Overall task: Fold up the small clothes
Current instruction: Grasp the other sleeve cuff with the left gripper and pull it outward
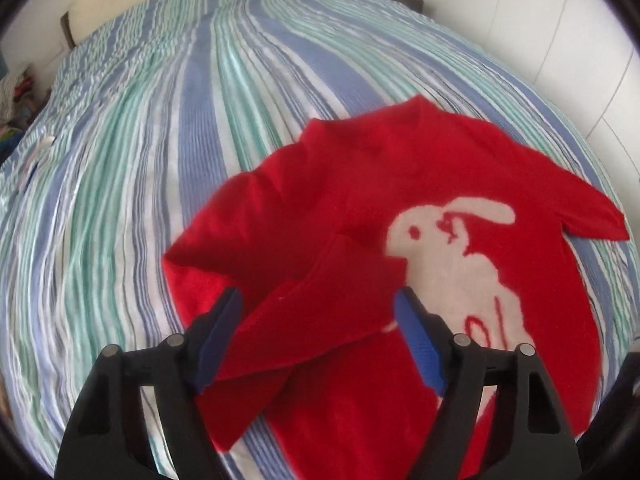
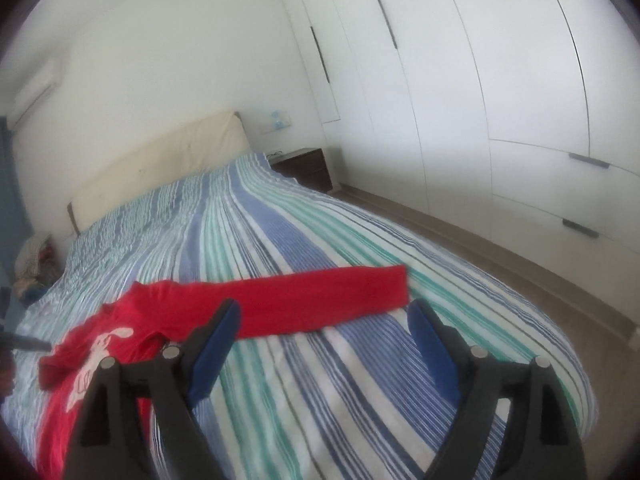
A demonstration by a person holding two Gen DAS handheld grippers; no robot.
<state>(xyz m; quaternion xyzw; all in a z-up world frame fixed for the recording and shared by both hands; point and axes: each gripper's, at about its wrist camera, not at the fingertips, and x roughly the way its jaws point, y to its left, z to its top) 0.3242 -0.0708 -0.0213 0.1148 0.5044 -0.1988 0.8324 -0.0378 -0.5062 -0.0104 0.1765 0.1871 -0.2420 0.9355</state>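
Observation:
A small red sweater (image 1: 360, 200) with a white rabbit on its front lies flat on the striped bedspread (image 1: 140, 160). One sleeve (image 1: 320, 304) is folded in across the body. My left gripper (image 1: 320, 296) is open just above that folded sleeve, holding nothing. In the right wrist view the sweater (image 2: 100, 344) lies at the lower left with its other sleeve (image 2: 320, 296) stretched straight out to the right. My right gripper (image 2: 324, 308) is open and empty, hovering just short of that sleeve.
The bedspread (image 2: 320, 380) covers the whole bed, with a cream headboard (image 2: 160, 168) at the far end. A dark nightstand (image 2: 306, 168) and white wardrobe doors (image 2: 480, 100) stand to the right. Clutter (image 2: 34, 260) sits left of the bed.

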